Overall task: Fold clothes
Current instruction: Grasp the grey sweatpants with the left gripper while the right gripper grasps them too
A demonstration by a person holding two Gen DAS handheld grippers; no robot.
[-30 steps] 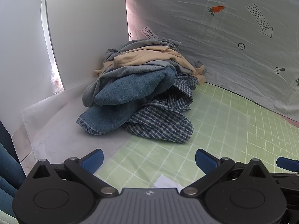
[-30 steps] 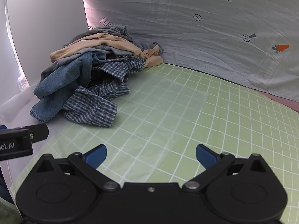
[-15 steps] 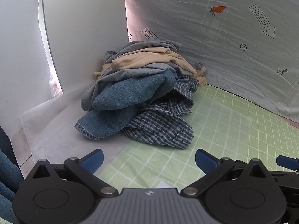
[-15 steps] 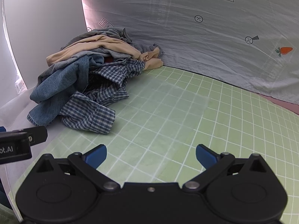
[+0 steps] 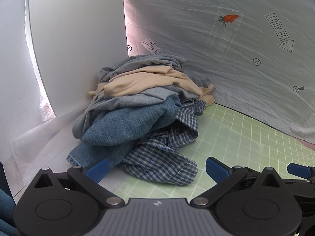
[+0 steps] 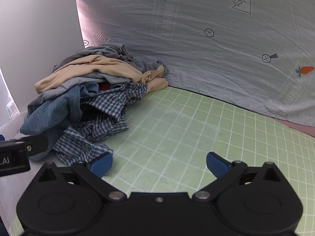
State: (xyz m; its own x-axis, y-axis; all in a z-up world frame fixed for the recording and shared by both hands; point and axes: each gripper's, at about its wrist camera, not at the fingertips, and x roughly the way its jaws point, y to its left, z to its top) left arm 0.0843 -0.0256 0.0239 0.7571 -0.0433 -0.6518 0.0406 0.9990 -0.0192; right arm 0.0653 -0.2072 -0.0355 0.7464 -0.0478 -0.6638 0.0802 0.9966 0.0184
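Wrist views, both of my grippers ahead of the first pick. My left gripper [image 5: 156, 168] and my right gripper [image 6: 159, 162] each show blue-padded jaws spread wide with nothing between them. The task's things form a crumpled heap of unfolded clothes [image 5: 141, 108] pushed into the far left corner, where a plain white side panel [image 5: 74, 39] meets a pale grey backdrop sheet printed with orange carrots and arrows [image 5: 236, 59]. From the top down: a grey knit garment [image 5: 145, 64], a beige soft garment [image 5: 149, 80], a blue denim garment [image 5: 126, 125], and lowest and nearest, a navy-and-white checked shirt [image 5: 157, 161] whose loose end spills onto the green grid-lined mat on the worktop [image 6: 177, 137]. In the right wrist view the left pad of my right gripper sits just beside that loose checked end [image 6: 78, 147]; whether it touches cannot be told. In the left wrist view my left gripper's left pad overlaps the denim hem. Most of the mat lies bare to the right of the heap. Step in hand, as I judge it: the approach, with no garment yet separated or folded. The next move calls for pinching the checked shirt at its free edge, drawing it clear of the denim resting over it, and spreading it flat on the bare mat
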